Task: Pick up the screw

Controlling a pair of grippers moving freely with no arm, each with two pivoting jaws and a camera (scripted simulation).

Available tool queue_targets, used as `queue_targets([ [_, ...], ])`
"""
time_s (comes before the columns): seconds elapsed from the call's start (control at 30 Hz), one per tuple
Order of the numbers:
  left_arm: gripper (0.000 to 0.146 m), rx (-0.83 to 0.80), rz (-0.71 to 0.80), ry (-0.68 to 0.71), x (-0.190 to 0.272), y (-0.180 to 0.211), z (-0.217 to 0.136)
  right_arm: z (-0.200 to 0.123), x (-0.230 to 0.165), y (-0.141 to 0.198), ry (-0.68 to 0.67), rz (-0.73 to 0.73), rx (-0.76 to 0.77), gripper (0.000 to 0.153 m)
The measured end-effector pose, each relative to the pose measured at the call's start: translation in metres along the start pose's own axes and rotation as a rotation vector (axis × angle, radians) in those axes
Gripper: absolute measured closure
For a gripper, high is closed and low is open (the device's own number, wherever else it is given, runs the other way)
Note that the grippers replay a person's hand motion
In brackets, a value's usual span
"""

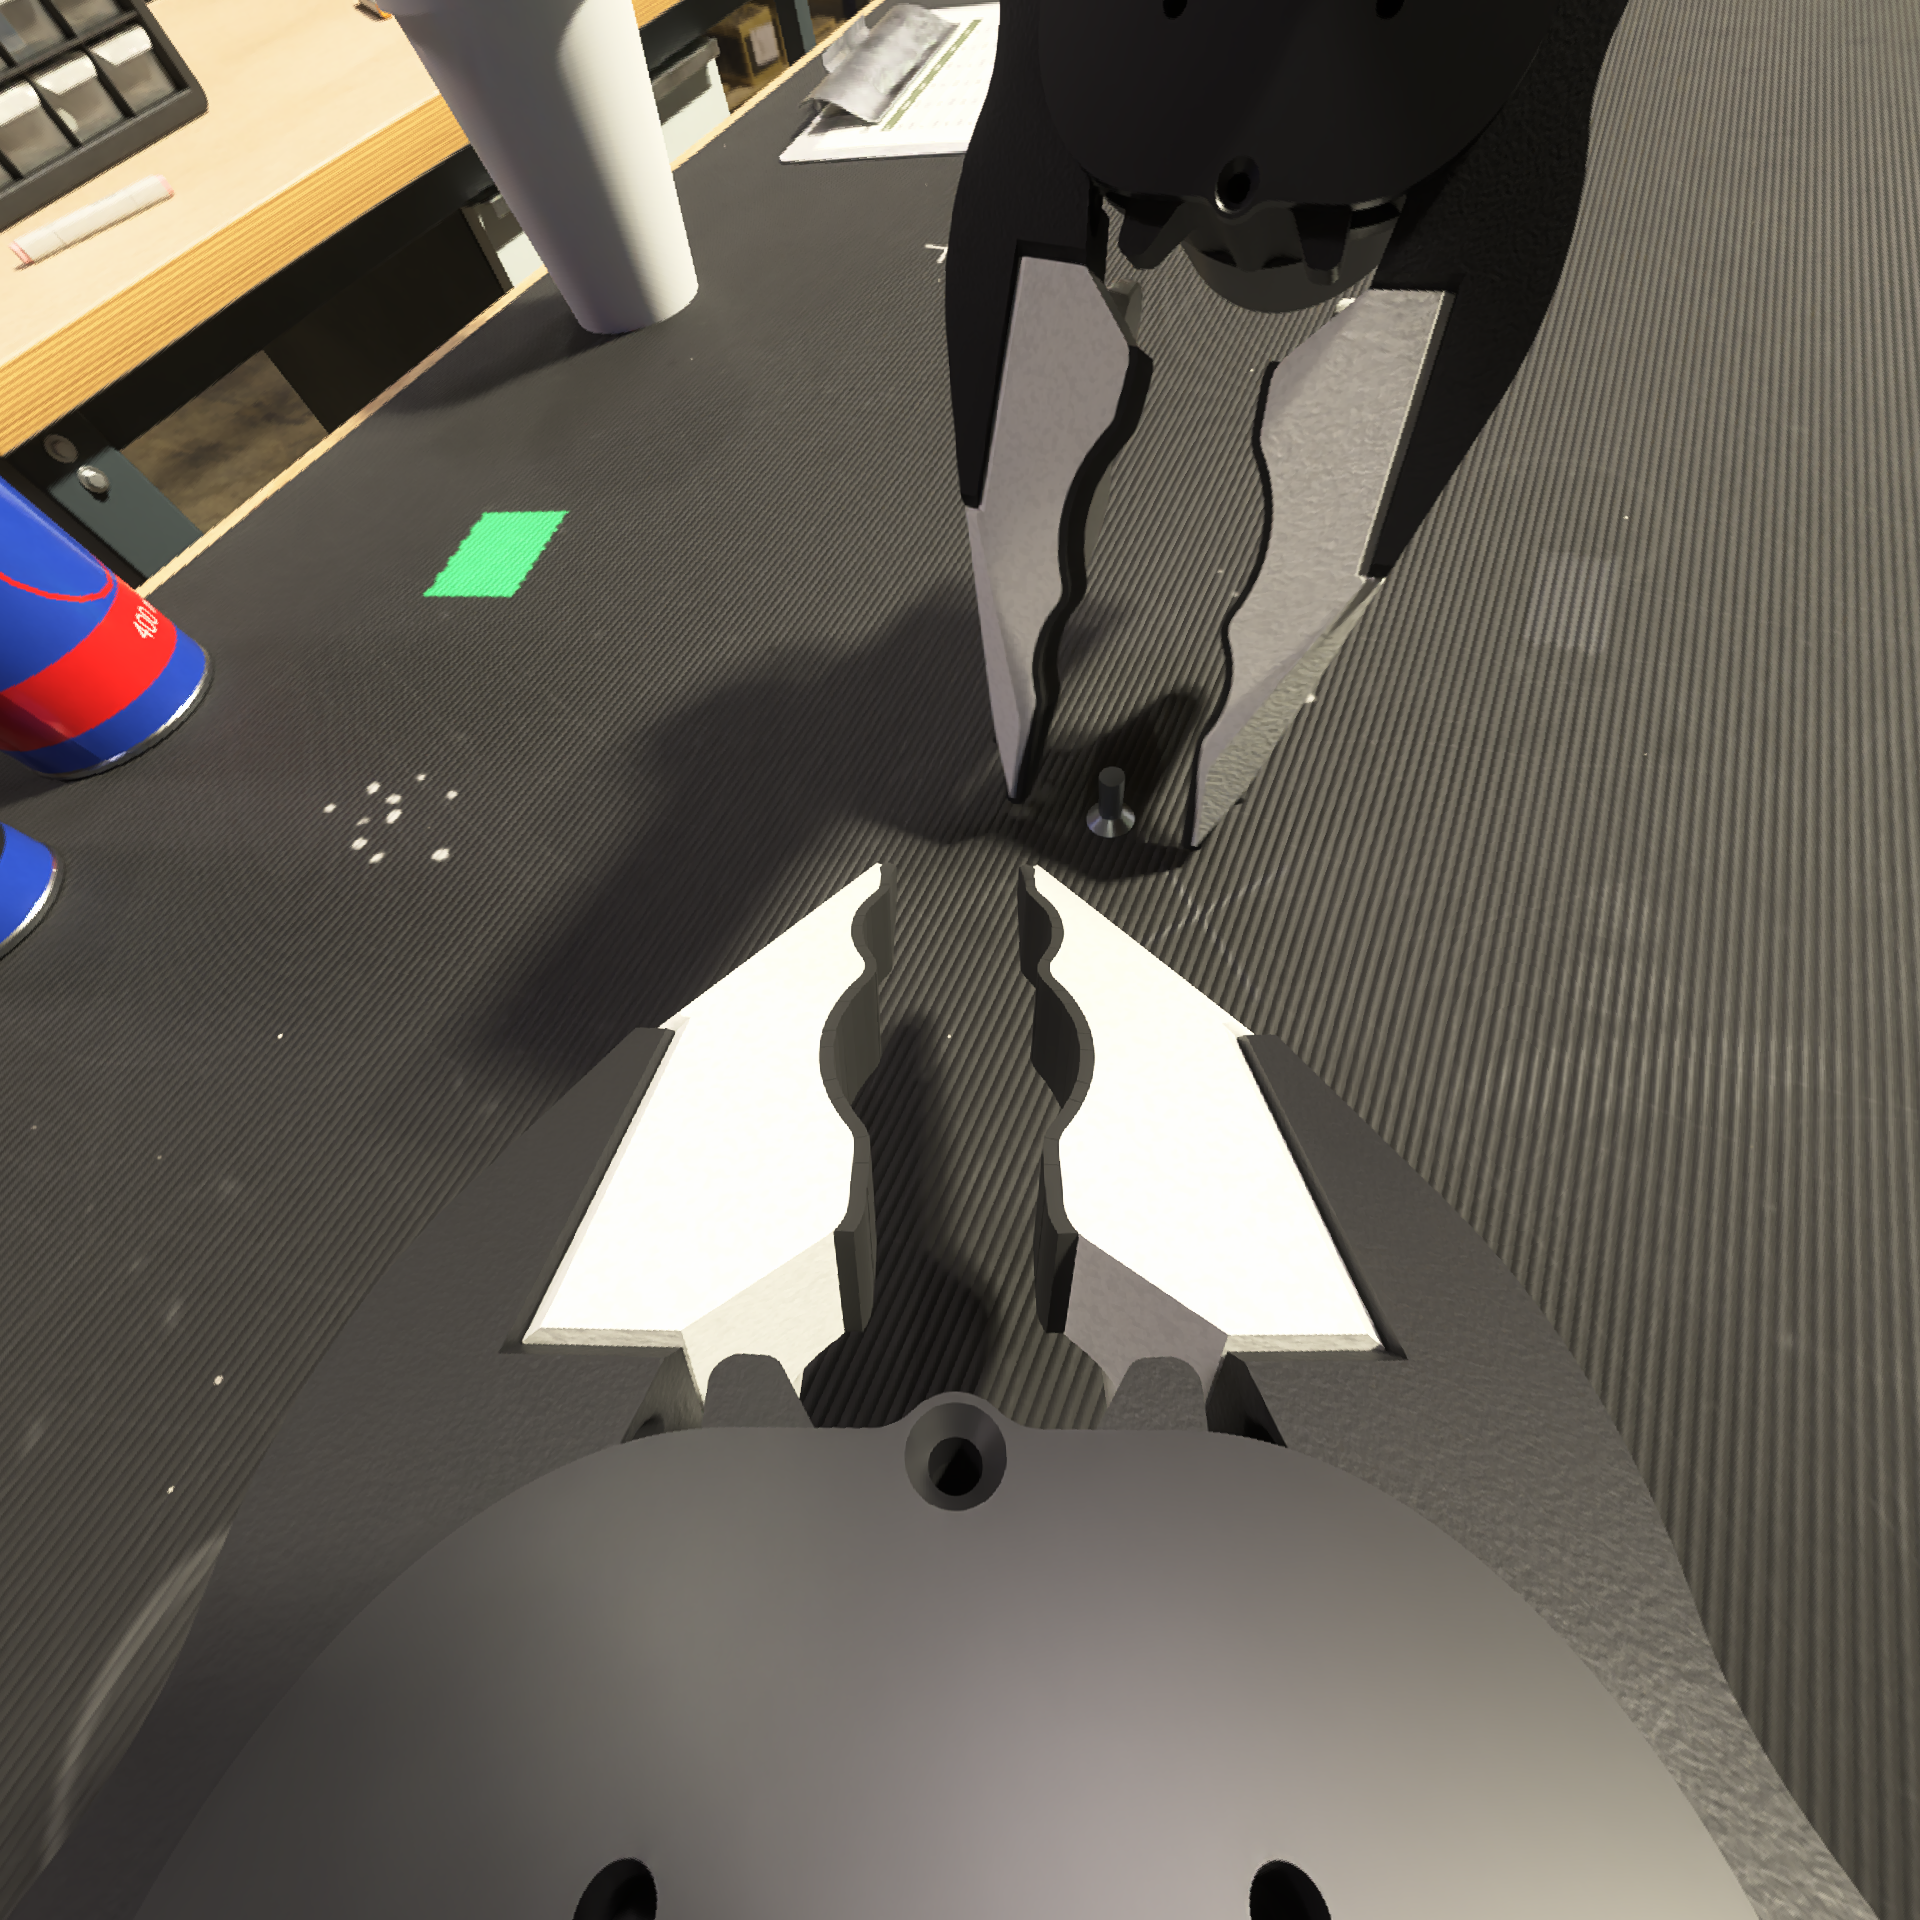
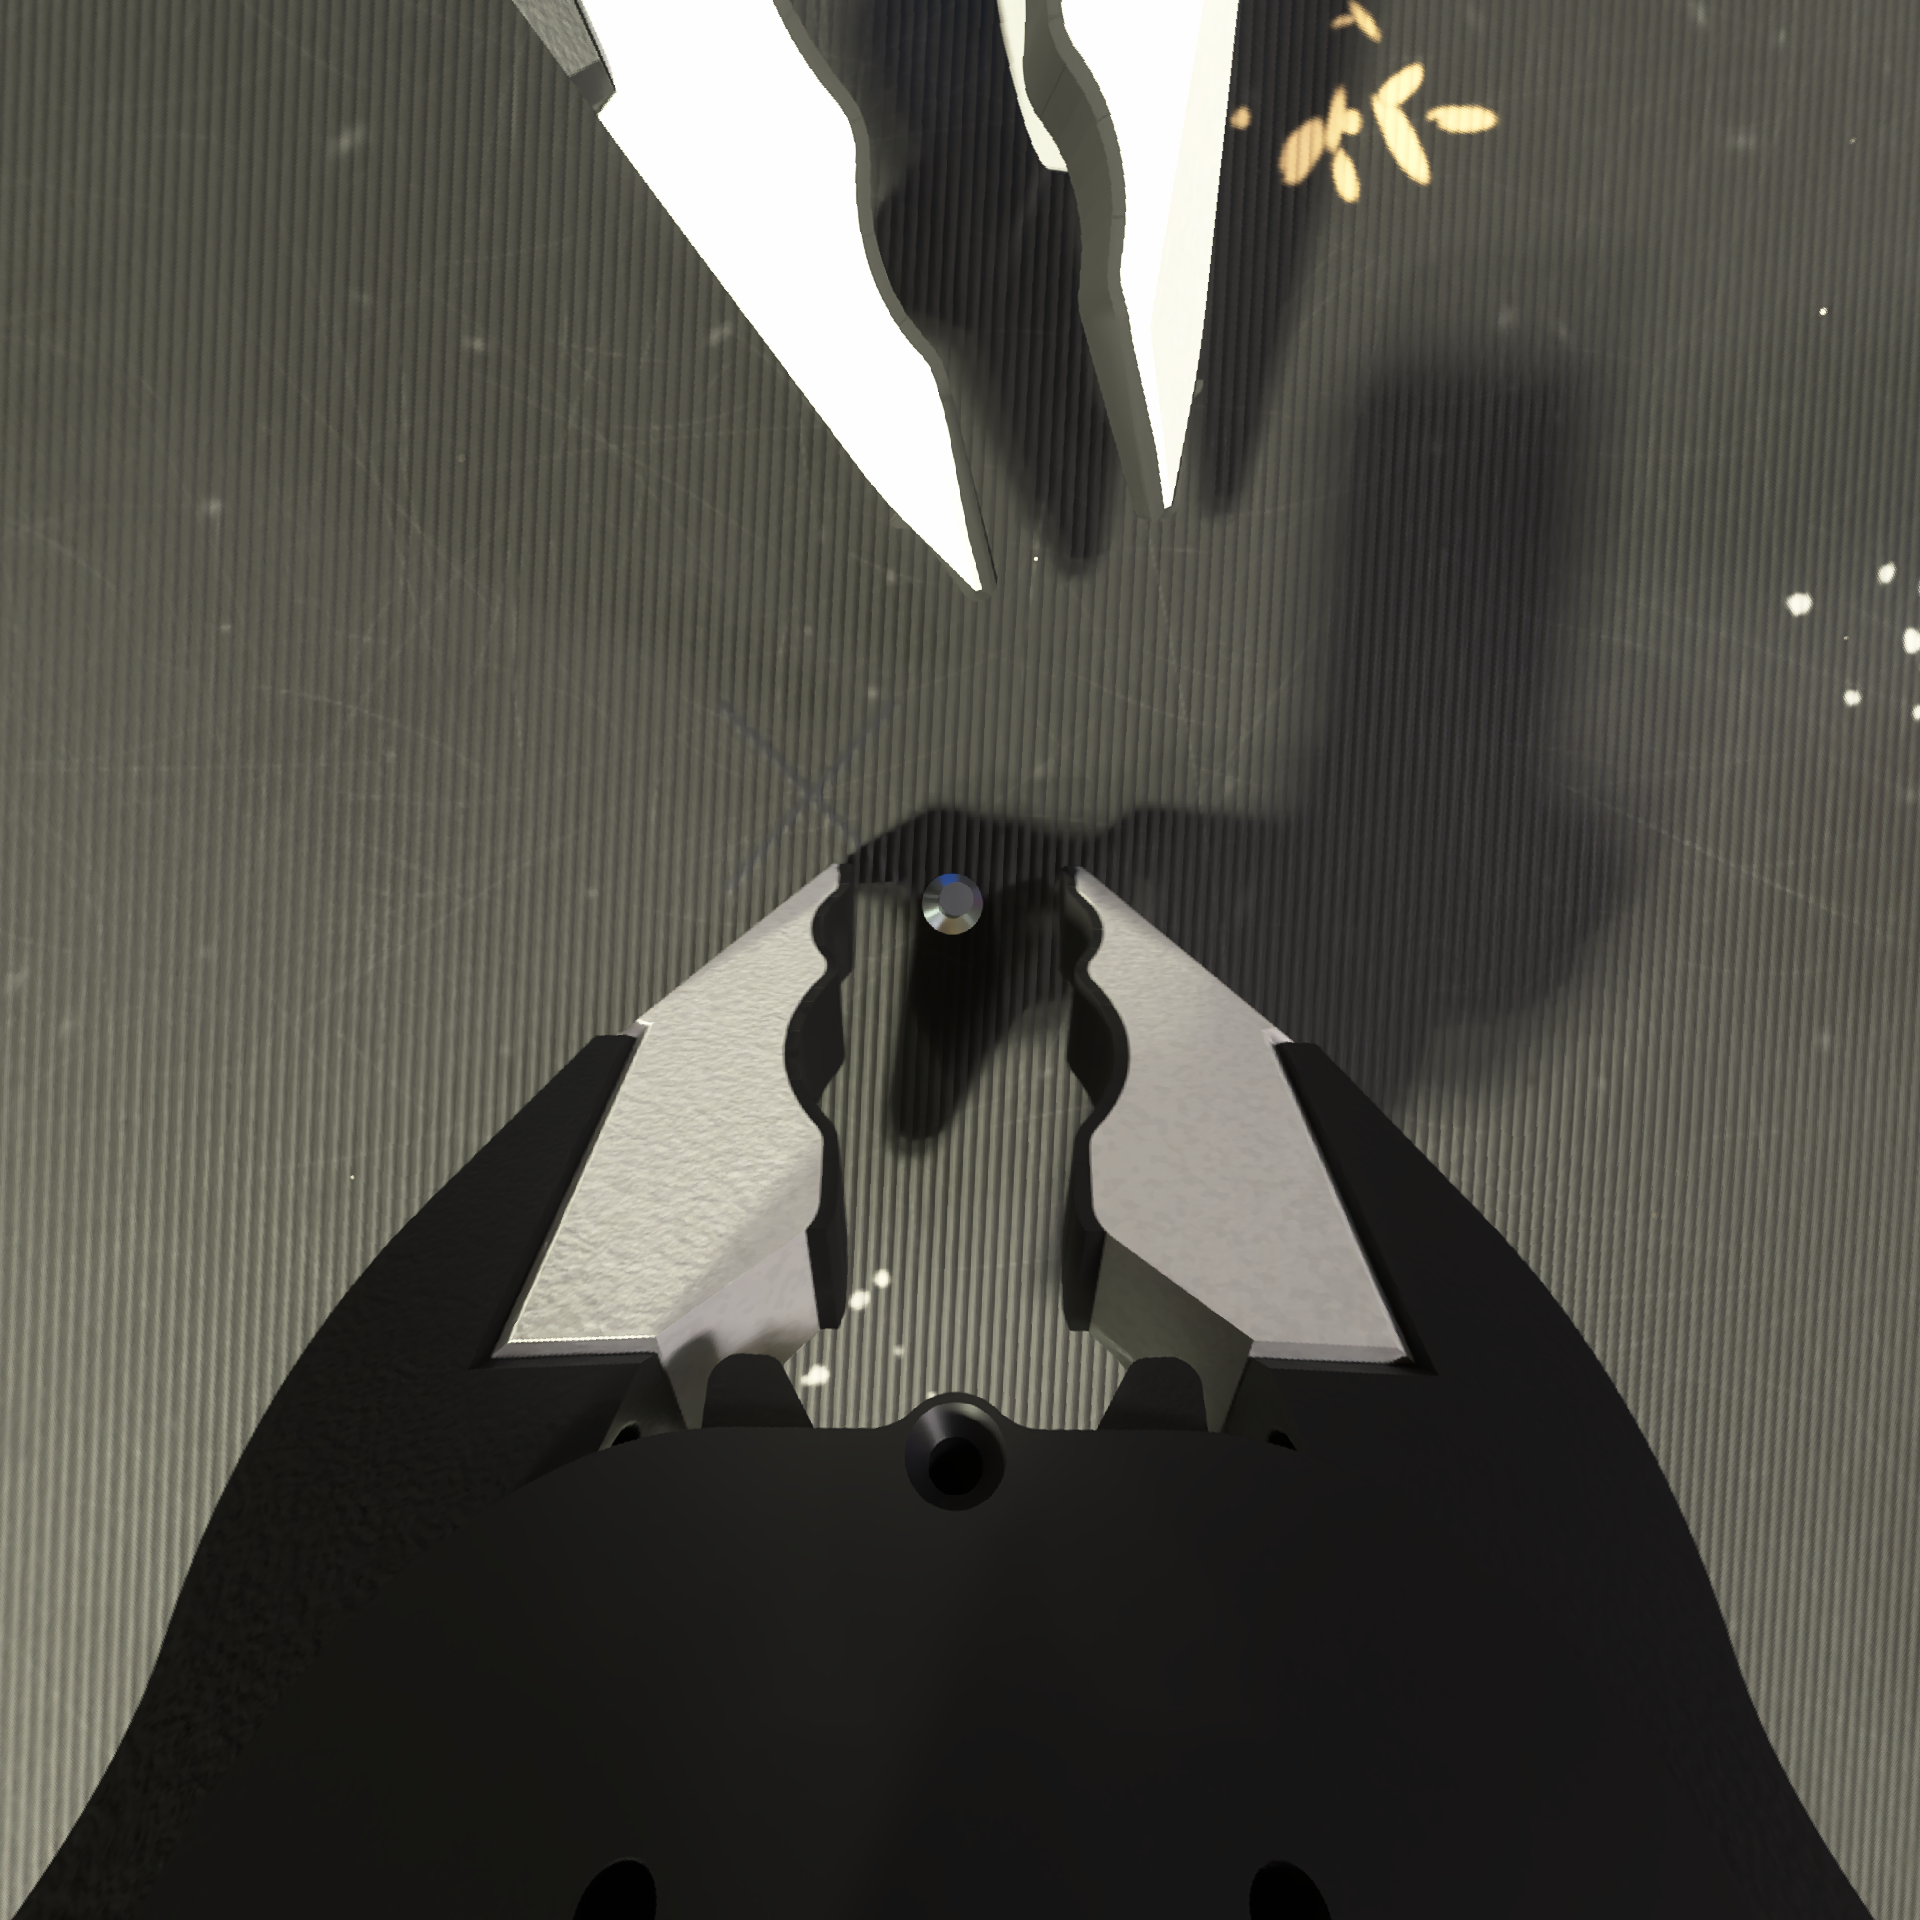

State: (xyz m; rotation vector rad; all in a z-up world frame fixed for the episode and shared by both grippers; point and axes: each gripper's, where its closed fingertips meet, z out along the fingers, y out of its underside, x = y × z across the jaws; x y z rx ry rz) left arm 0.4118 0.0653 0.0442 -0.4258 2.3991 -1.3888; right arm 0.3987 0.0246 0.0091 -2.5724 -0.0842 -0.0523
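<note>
A small dark metal screw [image 1: 1109, 805] stands on its head on the dark ribbed mat, shank up. My right gripper [image 1: 1103, 821] points down at the mat with its two fingertips on either side of the screw, a gap on both sides. In the right wrist view the screw [image 2: 952, 905] shows end-on between the open fingertips of the right gripper [image 2: 956, 878]. My left gripper [image 1: 956, 883] is open and empty, low over the mat, just short of the screw. Its white fingers [image 2: 831, 312] show at the top of the right wrist view.
A green patch [image 1: 499, 554] lies on the mat at the left. A white cup [image 1: 582, 156] stands behind it, near a wooden bench [image 1: 260, 187]. Blue and red cans [image 1: 83, 665] stand at the far left. Papers [image 1: 894, 94] lie at the back.
</note>
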Motion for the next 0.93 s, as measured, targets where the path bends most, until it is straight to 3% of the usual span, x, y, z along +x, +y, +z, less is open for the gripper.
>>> queue_targets([
  [0.2,0.123,-0.003,0.004,0.004,0.001,0.000,0.000,-0.001,0.000,0.003,-0.008,-0.024,0.007,0.145],
  [0.43,0.123,-0.003,0.003,0.009,0.001,0.001,0.001,-0.005,0.004,0.002,-0.010,-0.002,0.067,0.147],
  [0.83,0.121,0.126,-0.029,0.075,0.005,-0.020,-0.011,-0.040,-0.002,-0.032,-0.097,-0.003,0.408,0.147],
  [0.93,0.123,0.165,-0.110,0.111,0.004,-0.025,-0.015,-0.050,0.002,-0.038,-0.074,-0.004,0.489,0.147],
])
